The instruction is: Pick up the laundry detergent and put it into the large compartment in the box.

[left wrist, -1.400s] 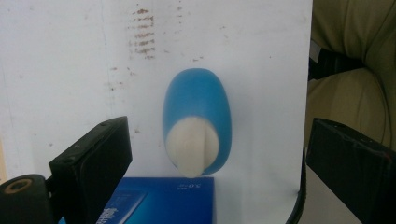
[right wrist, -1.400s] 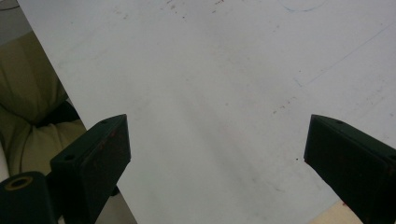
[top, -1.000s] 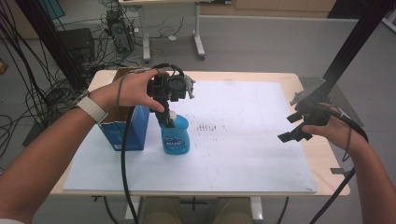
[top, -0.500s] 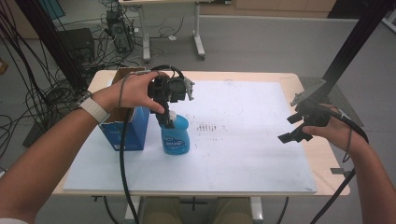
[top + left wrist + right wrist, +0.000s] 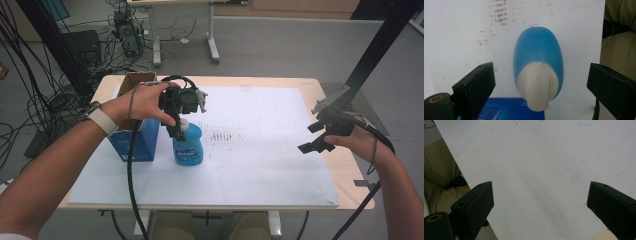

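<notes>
Fingers, high view: left gripper [image 5: 176, 131] hung straight over the bottle [image 5: 188, 145], pointing down at its white cap; how wide the fingers stood could not be told from here.
Bottle, high view: blue, upright on the white mat of the table [image 5: 280, 165], just beside the blue box [image 5: 135, 142] on the bottle's left.
Right gripper, high view: right gripper [image 5: 312, 136] hovered near the table's right edge, well apart from the bottle, fingers spread and empty.
Nearer hand: the left by far.

Fingers, left gripper view: wide open, one finger [image 5: 475, 86] at each side of the cap [image 5: 536, 85], neither touching it, nothing held.
Long axis, left gripper view: the bottle [image 5: 537, 55] stood end-on to the camera, cap nearest, so its axis ran along the gripper's own line of approach.
Coming move, as a judgement: a straight drop would likely set the fingers around the cap or neck; the cap sat about midway between them.

Fingers, right gripper view: fully apart, empty, above bare white mat [image 5: 536, 170].
</notes>
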Demonstrator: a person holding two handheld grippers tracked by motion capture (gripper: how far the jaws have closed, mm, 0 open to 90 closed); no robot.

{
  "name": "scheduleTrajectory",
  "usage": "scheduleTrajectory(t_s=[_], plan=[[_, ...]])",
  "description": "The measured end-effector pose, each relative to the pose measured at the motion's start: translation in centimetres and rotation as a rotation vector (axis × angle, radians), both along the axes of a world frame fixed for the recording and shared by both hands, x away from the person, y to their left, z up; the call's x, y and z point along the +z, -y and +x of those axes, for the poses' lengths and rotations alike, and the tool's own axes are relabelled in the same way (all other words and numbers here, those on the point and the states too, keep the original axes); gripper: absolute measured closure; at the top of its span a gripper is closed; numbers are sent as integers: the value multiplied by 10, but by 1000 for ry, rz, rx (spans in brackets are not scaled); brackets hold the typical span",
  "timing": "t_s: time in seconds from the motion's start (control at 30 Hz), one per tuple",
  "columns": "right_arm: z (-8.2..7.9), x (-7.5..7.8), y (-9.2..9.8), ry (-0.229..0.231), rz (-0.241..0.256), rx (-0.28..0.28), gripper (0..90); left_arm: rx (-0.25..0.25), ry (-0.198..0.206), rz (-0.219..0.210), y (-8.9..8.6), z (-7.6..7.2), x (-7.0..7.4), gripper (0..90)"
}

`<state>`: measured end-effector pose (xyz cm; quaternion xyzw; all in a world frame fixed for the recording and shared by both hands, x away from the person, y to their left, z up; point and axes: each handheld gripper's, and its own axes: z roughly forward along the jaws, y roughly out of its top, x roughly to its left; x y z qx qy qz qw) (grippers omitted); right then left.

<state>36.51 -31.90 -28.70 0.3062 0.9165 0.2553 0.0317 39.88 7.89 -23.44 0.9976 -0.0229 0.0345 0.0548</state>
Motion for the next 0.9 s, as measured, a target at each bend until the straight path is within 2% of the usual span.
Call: scheduleTrajectory(t_s=[0.47,0.57,0.7,0.9], plan=[[-1,0,0,0,2,-1,71,-5,4,13,3,0,-4,76],[-2,0,1,1,2,-2,71,-2,-10,14,3,0,-9,76],[-2,-1,1,-2,4,-2,71,3,-6,21,3,-1,-14,78],[-2,-1,0,-2,2,-1,71,3,-2,23,3,0,-14,78]])
